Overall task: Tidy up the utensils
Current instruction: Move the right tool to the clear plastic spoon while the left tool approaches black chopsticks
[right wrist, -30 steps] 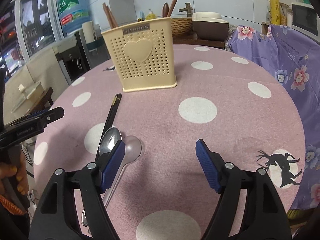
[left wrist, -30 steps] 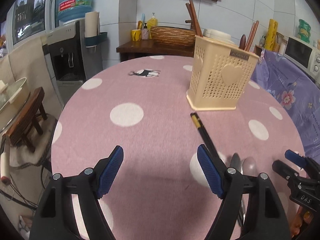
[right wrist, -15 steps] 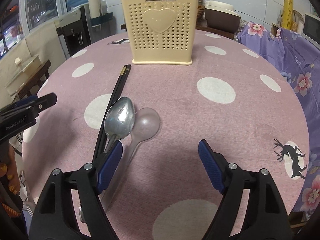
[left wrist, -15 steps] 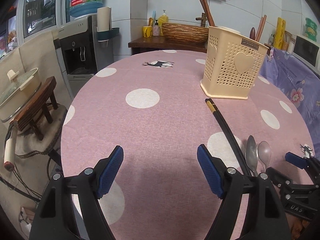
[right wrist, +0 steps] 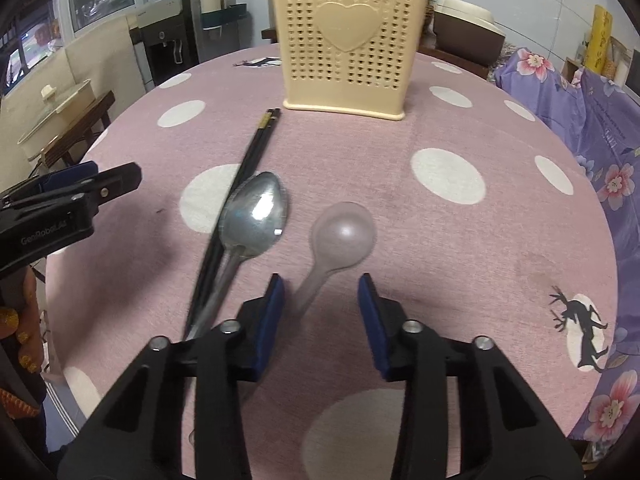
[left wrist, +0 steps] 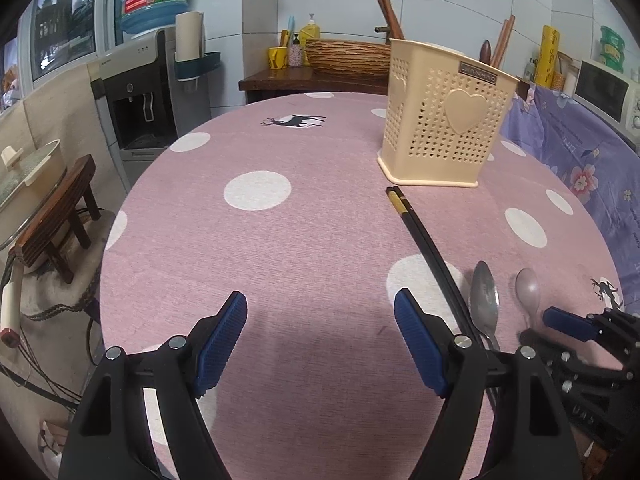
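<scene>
A cream perforated utensil holder (left wrist: 444, 128) (right wrist: 344, 40) stands on the pink dotted table, with wooden utensils sticking out of it. In front of it lie black chopsticks (left wrist: 424, 236) (right wrist: 248, 160), a metal spoon (left wrist: 484, 296) (right wrist: 256, 216) and a clear plastic spoon (left wrist: 528, 288) (right wrist: 344, 232). My right gripper (right wrist: 320, 312) is low over the table and its jaws are closing. The clear spoon's handle runs between them, near the left pad, with no visible pressing. My left gripper (left wrist: 320, 340) hovers open to the left of the chopsticks with nothing between its fingers.
A water dispenser (left wrist: 148, 92) and a wooden stool (left wrist: 56, 216) stand off the table's left side. A purple floral cloth (left wrist: 580, 152) and a microwave (left wrist: 608, 92) are on the right. A side table with a woven basket (left wrist: 348, 56) stands behind.
My right gripper has dropped closer to the spoons and its jaws have narrowed around the clear spoon's handle. The clear spoon's bowl has slid away from the metal spoon. The left gripper has held still.
</scene>
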`<action>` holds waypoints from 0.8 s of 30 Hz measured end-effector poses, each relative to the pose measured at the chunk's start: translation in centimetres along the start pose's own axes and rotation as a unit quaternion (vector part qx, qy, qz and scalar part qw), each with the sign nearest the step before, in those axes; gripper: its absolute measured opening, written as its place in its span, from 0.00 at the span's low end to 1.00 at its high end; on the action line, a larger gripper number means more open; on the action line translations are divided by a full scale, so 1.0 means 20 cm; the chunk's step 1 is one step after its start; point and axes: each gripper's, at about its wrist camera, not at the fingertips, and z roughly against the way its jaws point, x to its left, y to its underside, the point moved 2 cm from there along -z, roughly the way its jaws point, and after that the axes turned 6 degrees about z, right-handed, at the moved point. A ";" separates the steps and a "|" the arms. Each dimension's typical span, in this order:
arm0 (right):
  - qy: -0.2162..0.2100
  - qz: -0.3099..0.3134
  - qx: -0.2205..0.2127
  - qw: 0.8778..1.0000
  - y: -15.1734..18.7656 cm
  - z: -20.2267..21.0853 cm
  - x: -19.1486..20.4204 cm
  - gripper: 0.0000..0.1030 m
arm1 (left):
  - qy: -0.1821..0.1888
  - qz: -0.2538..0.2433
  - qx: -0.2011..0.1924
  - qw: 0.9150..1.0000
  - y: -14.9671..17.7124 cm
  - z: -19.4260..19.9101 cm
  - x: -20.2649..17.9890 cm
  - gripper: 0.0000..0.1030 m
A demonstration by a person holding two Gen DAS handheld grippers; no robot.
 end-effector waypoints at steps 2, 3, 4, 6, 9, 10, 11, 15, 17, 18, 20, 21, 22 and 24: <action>0.003 -0.007 0.001 1.000 0.00 0.00 -0.06 0.26 | 0.005 -0.008 0.003 1.000 0.01 0.00 -0.03 0.73; 0.005 -0.010 0.001 1.000 0.01 0.00 -0.09 0.25 | 0.008 -0.011 0.005 1.000 0.01 0.00 -0.05 0.73; 0.007 -0.014 0.002 1.000 0.01 0.00 -0.12 0.25 | 0.012 -0.014 0.008 1.000 0.01 0.00 -0.07 0.73; 0.008 -0.021 0.002 1.000 0.01 0.00 -0.17 0.25 | 0.019 -0.022 0.014 0.999 0.03 -0.01 -0.11 0.73; 0.002 -0.030 0.000 1.000 0.02 0.00 -0.21 0.25 | 0.029 -0.036 0.026 0.999 0.05 -0.03 -0.18 0.73; 0.002 -0.031 -0.002 1.000 0.02 0.00 -0.21 0.26 | 0.034 -0.037 0.030 0.998 0.06 -0.03 -0.19 0.73; 0.002 -0.031 -0.003 1.000 0.02 0.00 -0.20 0.26 | 0.038 -0.039 0.034 0.998 0.07 -0.03 -0.21 0.73; -0.002 -0.031 -0.008 0.999 0.02 0.00 -0.21 0.27 | 0.036 -0.054 0.043 0.997 0.10 -0.04 -0.27 0.73; -0.005 -0.032 -0.009 0.999 0.02 -0.01 -0.21 0.28 | 0.035 -0.060 0.048 0.996 0.12 -0.05 -0.29 0.73; -0.006 -0.032 -0.010 0.999 0.02 0.00 -0.21 0.29 | 0.034 -0.061 0.051 0.996 0.12 -0.06 -0.30 0.73; -0.009 -0.032 -0.012 0.999 0.02 0.00 -0.21 0.31 | 0.031 -0.065 0.055 0.996 0.14 -0.07 -0.32 0.73; -0.009 -0.031 -0.013 0.999 0.02 0.00 -0.20 0.32 | 0.029 -0.066 0.051 0.996 0.14 -0.07 -0.32 0.73; -0.008 -0.029 -0.013 0.999 0.02 0.00 -0.20 0.33 | 0.024 -0.067 0.049 0.996 0.14 -0.07 -0.33 0.73; -0.008 -0.027 -0.013 1.000 0.02 0.00 -0.19 0.35 | 0.021 -0.065 0.049 0.996 0.14 -0.07 -0.32 0.72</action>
